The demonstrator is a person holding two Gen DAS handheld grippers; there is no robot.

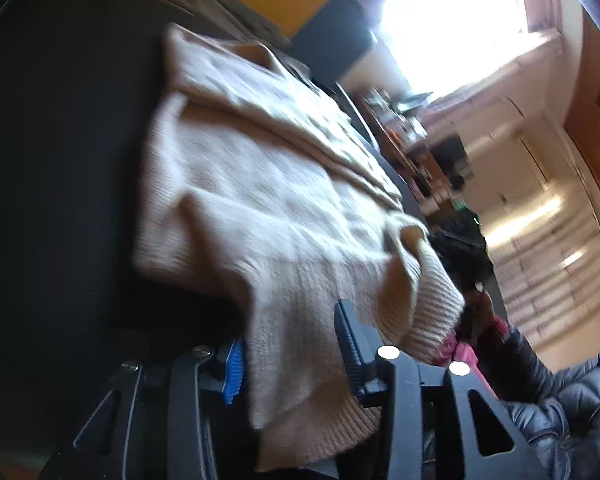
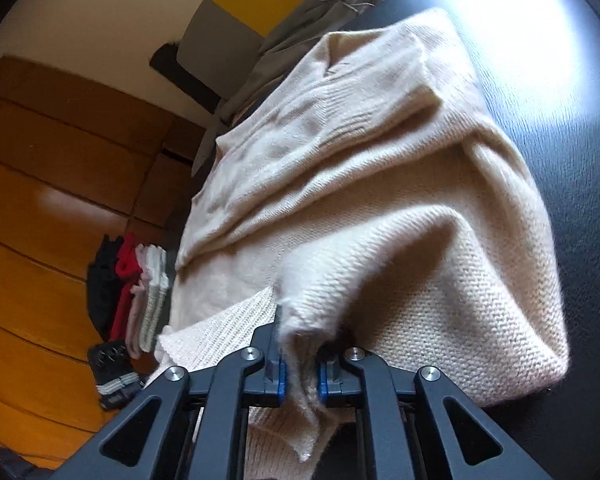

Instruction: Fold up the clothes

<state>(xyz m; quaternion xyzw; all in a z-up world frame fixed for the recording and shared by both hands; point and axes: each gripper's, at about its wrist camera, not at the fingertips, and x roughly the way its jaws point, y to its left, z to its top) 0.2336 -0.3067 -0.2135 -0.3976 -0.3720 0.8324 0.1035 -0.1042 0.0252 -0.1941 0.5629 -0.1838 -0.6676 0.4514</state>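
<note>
Showing cream knit sweater [image 2: 380,200] lying partly folded across dark table [image 2: 560,120], hem end nearest both cameras. Right gripper [image 2: 300,376]: closed on a thin pinch of knit near the hem, fabric bunched between the blue pads and trailing out below them. Left gripper [image 1: 290,360]: jaws standing apart, ribbed hem draped through the gap, not visibly squeezed. Probable hazards, judged from this arrangement: skewing of the fold if pulled from the right side alone, since only that corner is held; loss of the left hem out of the open jaws, letting that side sag or slide off the near table edge; slipping of the small right-hand pinch under the garment's weight; stretching or snagging of the loose knit on the ridged pads. Hard to make out: left wrist view smeared by motion blur, so contact between left pads and fabric uncertain; number of layers under the top fold not countable; sleeves tucked out of sight; near table edge hidden behind both grippers. Grey garment [image 2: 300,28] at the far end cut off by the frame; stack of folded clothes [image 2: 140,292] beside the table, resting surface unclear.
</note>
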